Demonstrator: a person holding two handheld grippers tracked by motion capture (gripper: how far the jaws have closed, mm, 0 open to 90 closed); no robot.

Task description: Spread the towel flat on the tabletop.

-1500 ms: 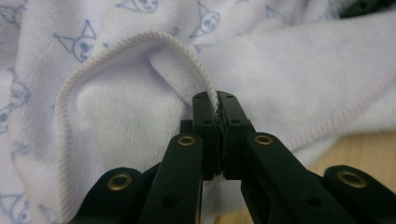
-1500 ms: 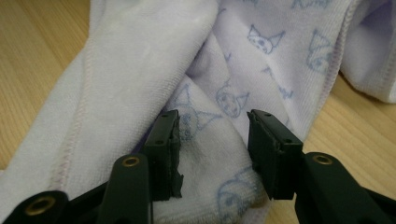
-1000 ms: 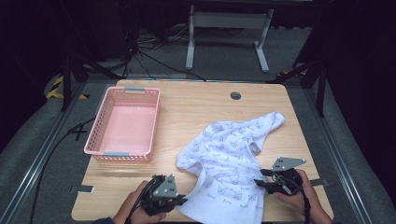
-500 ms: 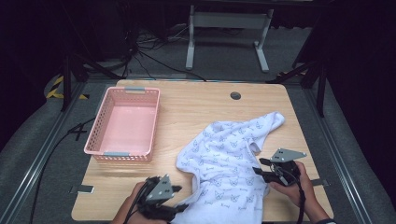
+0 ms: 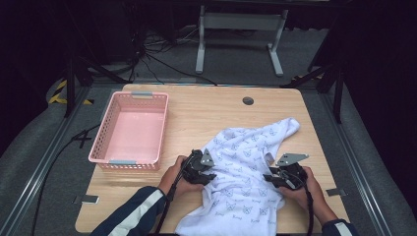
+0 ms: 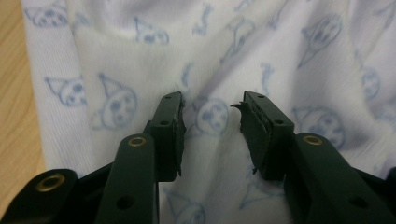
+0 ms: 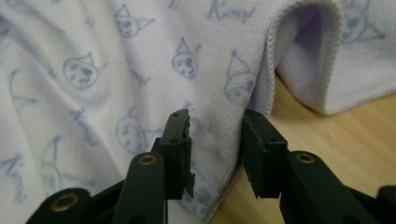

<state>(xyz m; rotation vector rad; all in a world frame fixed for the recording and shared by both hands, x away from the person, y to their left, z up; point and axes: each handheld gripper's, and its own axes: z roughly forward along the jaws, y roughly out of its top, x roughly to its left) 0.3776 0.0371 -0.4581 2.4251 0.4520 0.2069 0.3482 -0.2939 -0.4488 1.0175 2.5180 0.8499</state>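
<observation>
On the near half of the wooden table (image 5: 206, 110), crumpled white printed cloth (image 5: 246, 167), left tongs (image 6: 211, 123) part-open and just closing over its middle, right tongs (image 7: 215, 140) part-open, just closing astride its hemmed edge, pink basket (image 5: 105, 142) at left, dark room beyond.

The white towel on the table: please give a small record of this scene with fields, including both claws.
item: white towel with pale blue cartoon print, crumpled, on the near right part of the table
left claw: over the towel's left part, jaws apart, just closing, cloth between them, not pinched yet
right claw: at the towel's right hemmed edge, jaws apart, just closing, straddling the edge
basket: pink, nothing in it, at the table's left side, apart from the towel
</observation>
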